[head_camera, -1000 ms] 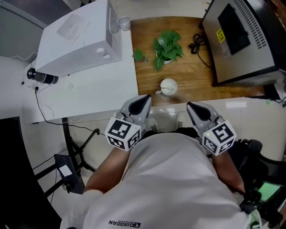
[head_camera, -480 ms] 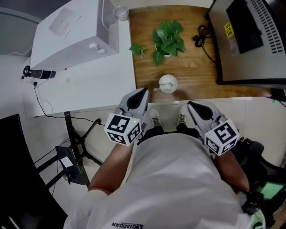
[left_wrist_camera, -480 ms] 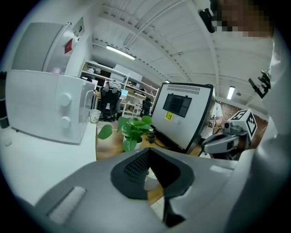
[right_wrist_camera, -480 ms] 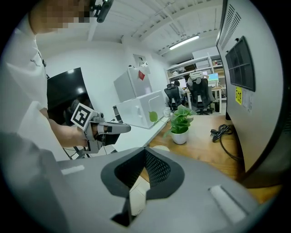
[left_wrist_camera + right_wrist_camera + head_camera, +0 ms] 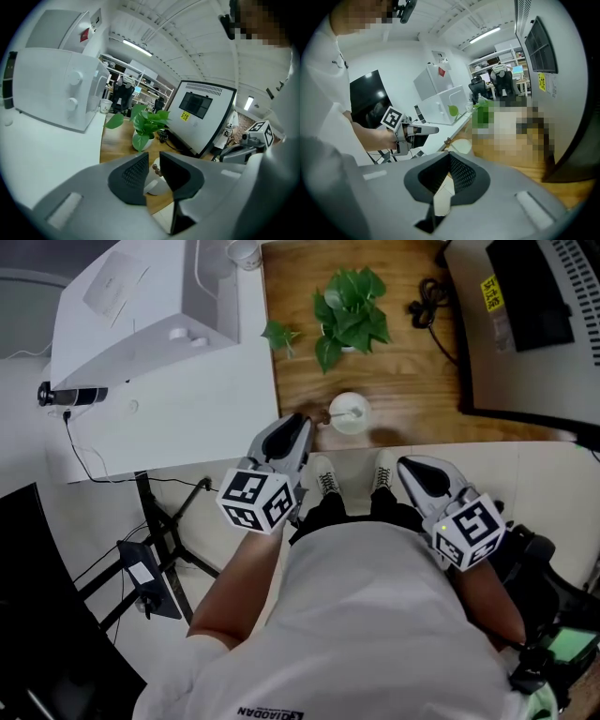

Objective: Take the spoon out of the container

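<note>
A small white container [image 5: 349, 412] stands near the front edge of the wooden table [image 5: 412, 381]. A spoon rests in it, with its brown handle end [image 5: 328, 414] sticking out to the left. My left gripper [image 5: 300, 422] is just left of the container and close to the handle. Its jaws have just been opening and now stand apart. Through the gap I see the container [image 5: 157, 185] and the handle end [image 5: 155, 168] ahead, with nothing pressed between the pads. My right gripper [image 5: 405, 465] hangs in front of the table edge with its tips together on nothing.
A potted green plant [image 5: 349, 306] stands behind the container. A large dark machine [image 5: 534, 324] with a coiled cable [image 5: 427, 307] fills the right. A white appliance [image 5: 141, 306] sits on the white table [image 5: 187, 418] to the left, with a cup [image 5: 244, 251] behind it.
My left gripper has moved forward and down, up to the container, and its jaws have parted. The right gripper has sunk a little and stays shut.
</note>
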